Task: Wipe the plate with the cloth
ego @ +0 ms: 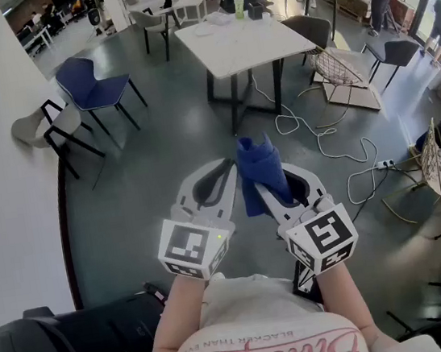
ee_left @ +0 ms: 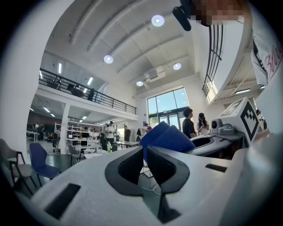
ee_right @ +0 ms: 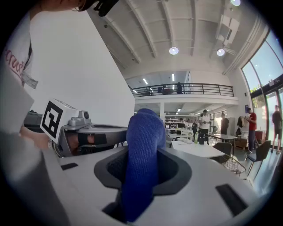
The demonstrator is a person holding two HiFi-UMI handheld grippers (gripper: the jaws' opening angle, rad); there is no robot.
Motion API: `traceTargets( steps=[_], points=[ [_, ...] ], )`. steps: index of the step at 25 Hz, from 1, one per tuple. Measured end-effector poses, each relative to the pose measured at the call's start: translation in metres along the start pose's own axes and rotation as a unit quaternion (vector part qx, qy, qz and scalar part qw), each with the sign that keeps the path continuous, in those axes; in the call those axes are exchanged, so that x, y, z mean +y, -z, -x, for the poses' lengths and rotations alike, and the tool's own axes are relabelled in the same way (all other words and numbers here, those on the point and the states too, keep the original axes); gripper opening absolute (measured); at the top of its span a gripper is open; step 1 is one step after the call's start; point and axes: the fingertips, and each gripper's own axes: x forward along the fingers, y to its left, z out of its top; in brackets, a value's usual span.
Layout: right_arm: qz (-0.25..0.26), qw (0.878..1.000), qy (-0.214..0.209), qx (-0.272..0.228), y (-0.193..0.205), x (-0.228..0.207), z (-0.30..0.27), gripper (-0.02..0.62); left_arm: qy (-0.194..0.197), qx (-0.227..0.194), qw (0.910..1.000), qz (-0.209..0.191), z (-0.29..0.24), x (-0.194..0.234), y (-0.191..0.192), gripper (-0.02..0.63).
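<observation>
Cloth (ego: 257,176), blue and bunched, was pinched upright between the closed jaws of the right gripper (ee_right: 143,165), held in the air over the floor (ego: 143,149). The left gripper (ee_left: 145,152) was shut tight with nothing between its jaws, its tip just beside the cloth. No plate showed in any view, and the white desk (ego: 238,42) stood well apart. By that, wiping had seemingly not begun: the plate was yet to be reached, and all the wiping was left.
</observation>
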Motion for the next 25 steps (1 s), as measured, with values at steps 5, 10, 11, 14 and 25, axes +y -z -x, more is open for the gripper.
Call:
traceTargets(
  steps=[5, 10, 11, 14, 25],
  points=[
    [-0.004, 1.000, -0.004, -0.004, 0.002, -0.009, 0.011, 0.123, -0.008, -0.001, 1.0000, 0.001, -0.005, -0.010, -0.001, 0.006],
    [-0.002, 1.000, -0.020, 0.001, 0.014, -0.010, 0.030, 0.123, -0.021, -0.002, 0.9998, -0.002, -0.004, -0.031, 0.002, 0.006],
    [0.001, 1.000, -0.025, 0.001, 0.016, -0.009, 0.032, 0.123, -0.023, -0.002, 0.9997, -0.002, -0.003, -0.035, 0.003, 0.006],
    [0.002, 0.999, -0.031, -0.003, 0.017, -0.009, 0.035, 0.123, -0.026, 0.003, 0.9996, -0.005, -0.002, -0.044, 0.007, 0.006],
    [-0.022, 0.999, -0.027, -0.010, 0.020, -0.045, 0.033, 0.123, -0.022, 0.011, 0.9997, 0.004, -0.041, -0.042, 0.011, 0.006]
  ],
)
